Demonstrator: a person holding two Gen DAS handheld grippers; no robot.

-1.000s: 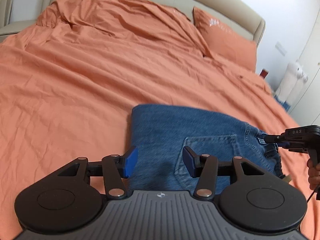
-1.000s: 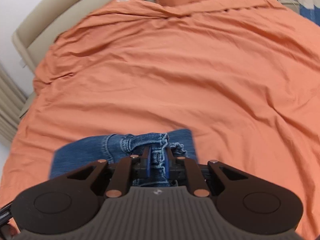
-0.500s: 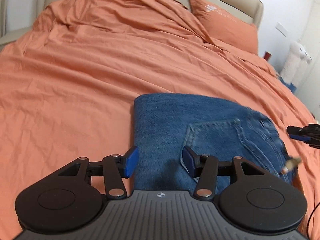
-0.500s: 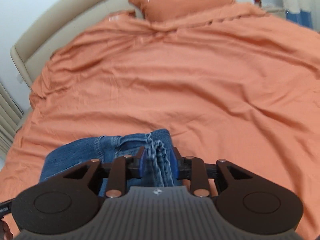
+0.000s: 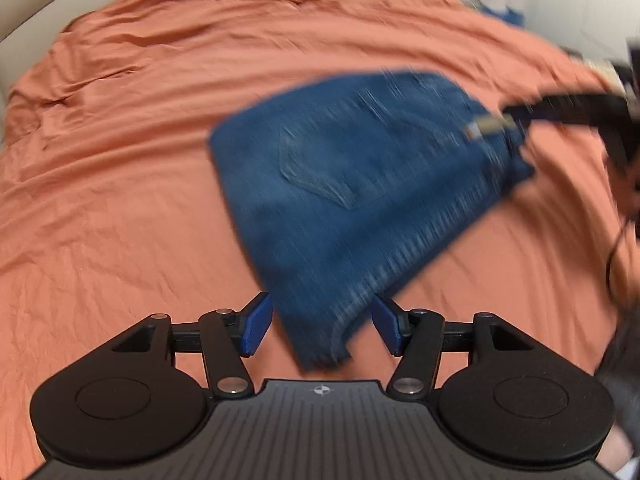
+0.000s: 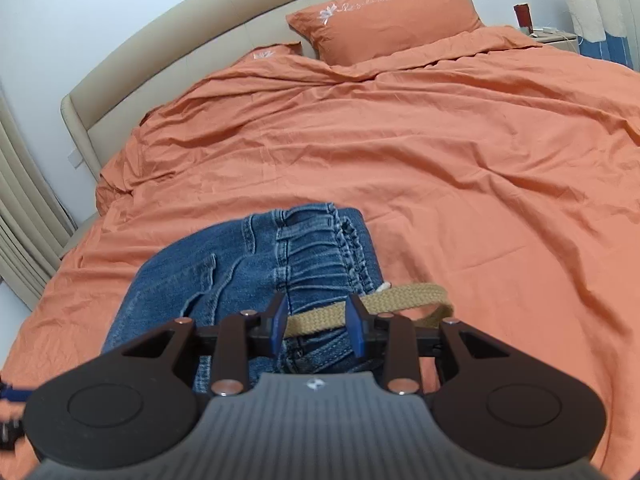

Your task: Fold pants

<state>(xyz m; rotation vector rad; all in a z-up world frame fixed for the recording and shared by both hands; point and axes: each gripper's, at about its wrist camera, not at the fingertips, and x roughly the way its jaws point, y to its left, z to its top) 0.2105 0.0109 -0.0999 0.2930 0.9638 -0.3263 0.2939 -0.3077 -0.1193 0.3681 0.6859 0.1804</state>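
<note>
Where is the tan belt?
In the right wrist view, the belt lies across the jeans on the bed, passing between the opening right claw's fingers.

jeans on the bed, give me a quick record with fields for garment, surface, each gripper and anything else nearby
garment: folded blue jeans, back pocket up, lying flat
surface: orange bedspread
belt: tan woven belt at the waistband
left gripper: jaws opening, a corner of the jeans between them, pads not touching
right gripper: jaws opening, belt and waistband between them, not pinched
nearby: two orange pillows by a beige headboard
</note>
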